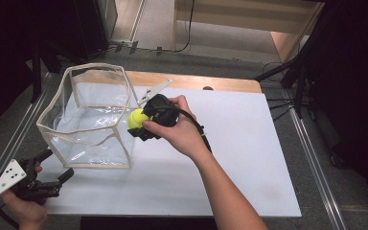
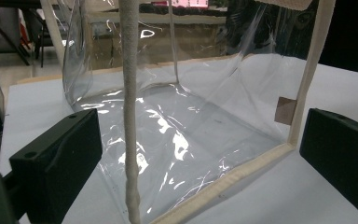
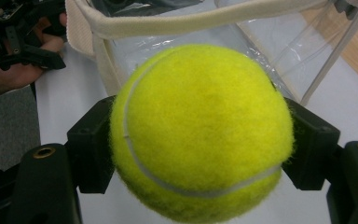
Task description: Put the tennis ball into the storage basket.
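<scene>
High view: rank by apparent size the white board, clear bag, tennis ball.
1. White board, largest by far.
2. Clear bag, standing open on the board's left side.
3. Tennis ball, smallest, partly hidden between the right gripper fingers at the bag's edge.

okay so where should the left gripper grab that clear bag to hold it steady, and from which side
Take the clear bag by its cream fabric-trimmed edge, at the near corner facing the open left gripper. Come in from the person's side, jaws straddling that upright trim. The trim looks stiffer than the thin, crinkled plastic panels, which would probably slip or buckle.
</scene>
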`<state>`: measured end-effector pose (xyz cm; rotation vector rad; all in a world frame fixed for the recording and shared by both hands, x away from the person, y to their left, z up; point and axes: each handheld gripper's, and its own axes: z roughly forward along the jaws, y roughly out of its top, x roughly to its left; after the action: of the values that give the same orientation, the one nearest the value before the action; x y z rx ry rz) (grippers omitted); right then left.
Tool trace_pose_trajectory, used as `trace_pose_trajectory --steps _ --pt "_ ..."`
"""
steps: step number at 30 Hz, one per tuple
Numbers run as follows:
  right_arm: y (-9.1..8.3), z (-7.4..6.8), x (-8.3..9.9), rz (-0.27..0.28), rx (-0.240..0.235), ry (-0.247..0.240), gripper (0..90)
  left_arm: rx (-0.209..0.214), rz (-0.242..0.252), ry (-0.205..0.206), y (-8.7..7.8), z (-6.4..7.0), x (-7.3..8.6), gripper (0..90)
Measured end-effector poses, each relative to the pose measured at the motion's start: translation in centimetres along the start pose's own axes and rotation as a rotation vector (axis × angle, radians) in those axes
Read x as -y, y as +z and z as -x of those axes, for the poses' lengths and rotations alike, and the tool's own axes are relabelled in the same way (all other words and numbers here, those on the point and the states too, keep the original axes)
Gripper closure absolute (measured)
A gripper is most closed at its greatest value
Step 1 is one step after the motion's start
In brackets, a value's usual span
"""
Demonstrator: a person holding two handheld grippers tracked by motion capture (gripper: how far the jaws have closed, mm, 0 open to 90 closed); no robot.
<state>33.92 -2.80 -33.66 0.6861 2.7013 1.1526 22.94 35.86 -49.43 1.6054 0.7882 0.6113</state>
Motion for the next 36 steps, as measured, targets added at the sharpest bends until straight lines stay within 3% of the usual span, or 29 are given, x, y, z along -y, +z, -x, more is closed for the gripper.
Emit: trace_pose_trajectory --steps 36 --pt "-1.6 0.3 -3.4 0.019 0.006 -0.017 23.1 0.003 0.004 -0.002 0.0 0.0 0.0 0.0"
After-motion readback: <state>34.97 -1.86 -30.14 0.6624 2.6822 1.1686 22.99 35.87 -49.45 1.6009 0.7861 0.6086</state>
